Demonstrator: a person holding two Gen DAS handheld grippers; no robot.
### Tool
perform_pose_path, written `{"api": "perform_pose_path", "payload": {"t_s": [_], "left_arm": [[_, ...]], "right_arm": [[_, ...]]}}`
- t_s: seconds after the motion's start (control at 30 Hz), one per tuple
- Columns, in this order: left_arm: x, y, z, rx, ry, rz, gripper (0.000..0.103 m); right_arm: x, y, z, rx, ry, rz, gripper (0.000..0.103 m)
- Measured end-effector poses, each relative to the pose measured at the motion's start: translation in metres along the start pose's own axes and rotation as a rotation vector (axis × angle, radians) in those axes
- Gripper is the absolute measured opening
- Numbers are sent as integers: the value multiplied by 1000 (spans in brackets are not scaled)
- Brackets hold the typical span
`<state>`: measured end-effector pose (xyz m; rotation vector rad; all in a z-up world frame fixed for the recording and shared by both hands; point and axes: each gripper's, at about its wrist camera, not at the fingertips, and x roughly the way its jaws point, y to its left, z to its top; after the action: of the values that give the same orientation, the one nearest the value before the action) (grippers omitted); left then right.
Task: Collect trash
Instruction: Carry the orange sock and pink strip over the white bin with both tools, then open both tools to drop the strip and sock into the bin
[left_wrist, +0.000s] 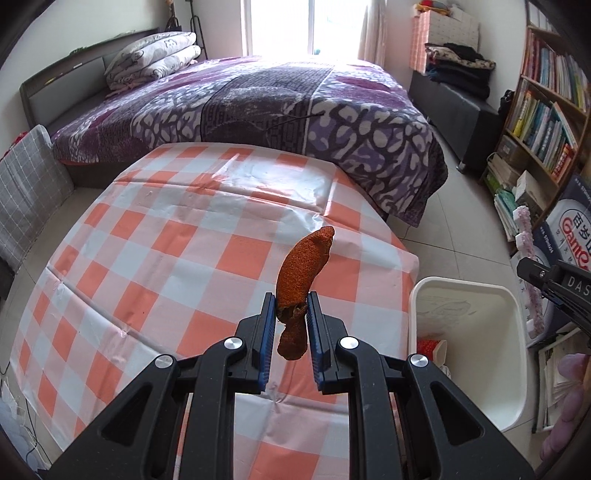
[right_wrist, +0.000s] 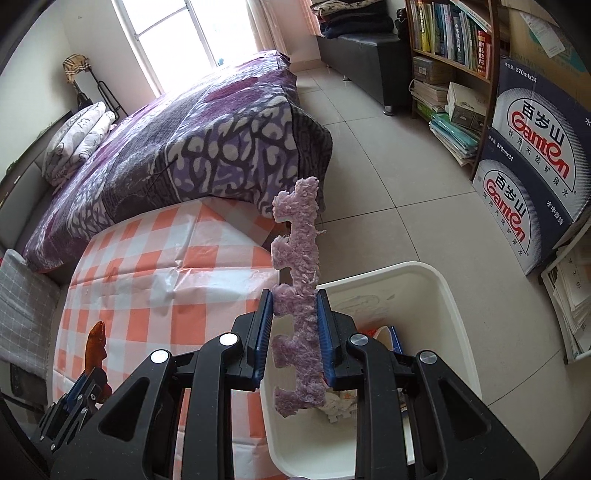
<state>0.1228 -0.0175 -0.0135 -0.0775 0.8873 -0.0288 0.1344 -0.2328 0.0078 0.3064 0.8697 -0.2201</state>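
Two pieces of trash are in my grippers at once, and both look light enough that weight is no worry. My left gripper (left_wrist: 291, 306) is clamped on a strip of orange peel (left_wrist: 301, 275), held above the checkered tablecloth (left_wrist: 147, 236) and just to the table side of the white bin (left_wrist: 513, 317). The peel looks dry, curled and fairly stiff, with a pebbled skin that should not slip much; the blue pads (left_wrist: 269, 325) pinch it at a crumpled waist, with a longer part standing up beyond the tips and a shorter end hanging between the fingers. I judge that waist a fair hold, though brittle peel could crack if squeezed harder. My right gripper (right_wrist: 294, 308) is closed on a purple fuzzy notched strip (right_wrist: 299, 280), which could be foam or chenille-like trim; I cannot tell which. It hangs right at the bin's near rim (right_wrist: 373, 271), its lower end over the bin's inside, where some crumpled paper and packaging already lie. The strip looks soft and compressible, so the pads sink into the pile, and its loose fibres may snag on the ribbed pads when I let go. It is gripped about mid-length on the solid spine, not the tabs, which I think is the safer place.
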Motion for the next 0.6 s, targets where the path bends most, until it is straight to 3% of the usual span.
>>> {"api": "perform_pose_path", "payload": {"t_s": [0.13,0.17,0.2,0.23,0.4,0.57,0.6], "left_arm": [[4,-26,-9,19,19,-38,17],[5,-33,-12,33,23,-44,17],[5,-40,-14,45,28,-52,17],[6,-46,-16,56,33,-63,18],[4,-76,-22,102,41,-108,18],[1,-102,-28,139,51,-143,18],[1,-107,-29,146,52,-149,18]], "right_arm": [[-3,-23,1,39,7,-27,28],[-3,-29,1,53,10,-32,33],[-5,-35,1,72,11,-36,48],[-5,-41,2,86,7,-41,55],[-14,-70,6,135,-17,-66,58],[-22,-99,9,182,-43,-94,66],[-25,-104,9,191,-51,-101,72]]}}
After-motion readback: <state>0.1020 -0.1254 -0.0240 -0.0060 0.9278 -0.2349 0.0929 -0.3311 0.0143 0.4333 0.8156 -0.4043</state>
